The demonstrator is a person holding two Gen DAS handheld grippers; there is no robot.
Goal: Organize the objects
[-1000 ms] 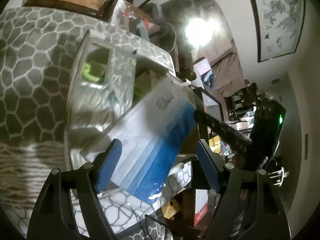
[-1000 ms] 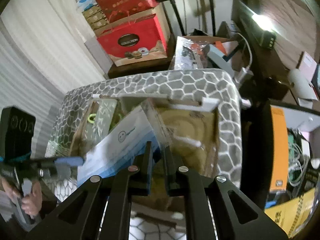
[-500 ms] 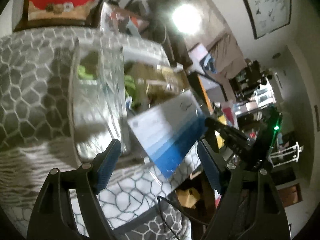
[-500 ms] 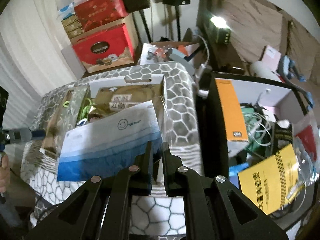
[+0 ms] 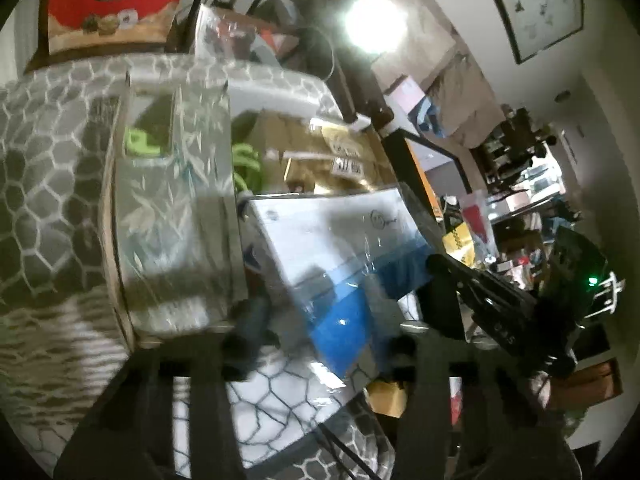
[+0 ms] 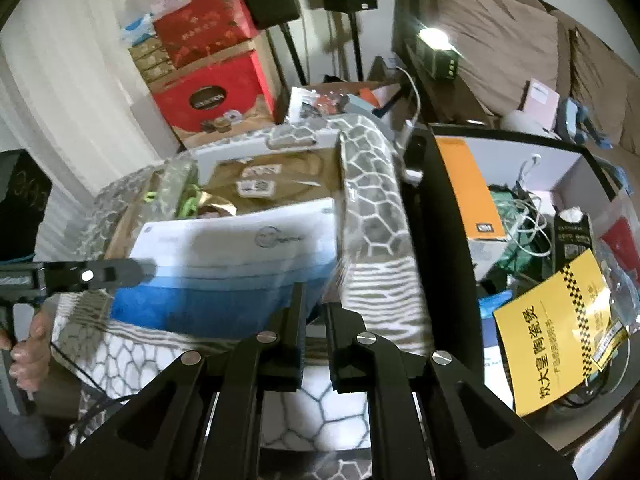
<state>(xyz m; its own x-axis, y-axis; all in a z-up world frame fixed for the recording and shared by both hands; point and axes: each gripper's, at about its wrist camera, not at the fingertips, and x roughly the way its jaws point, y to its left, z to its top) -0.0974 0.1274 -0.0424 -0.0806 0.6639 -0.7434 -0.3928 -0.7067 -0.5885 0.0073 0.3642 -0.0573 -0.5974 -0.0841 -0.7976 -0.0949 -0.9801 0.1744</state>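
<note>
The flat packet [image 6: 236, 264] lies across the near part of the open box [image 6: 280, 148], over the packages [image 6: 276, 184] in it. The box sits on the patterned cushion [image 6: 376, 216]. Behind stand stacked cartons [image 6: 212, 96] (speakers further back), and to the right a cluttered crate [image 6: 520, 200].

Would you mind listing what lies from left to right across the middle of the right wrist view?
Left tool reaching in from the edge → white-and-blue packet → honeycomb-patterned cloth → orange box → yellow booklet with a checkered strip.
</note>
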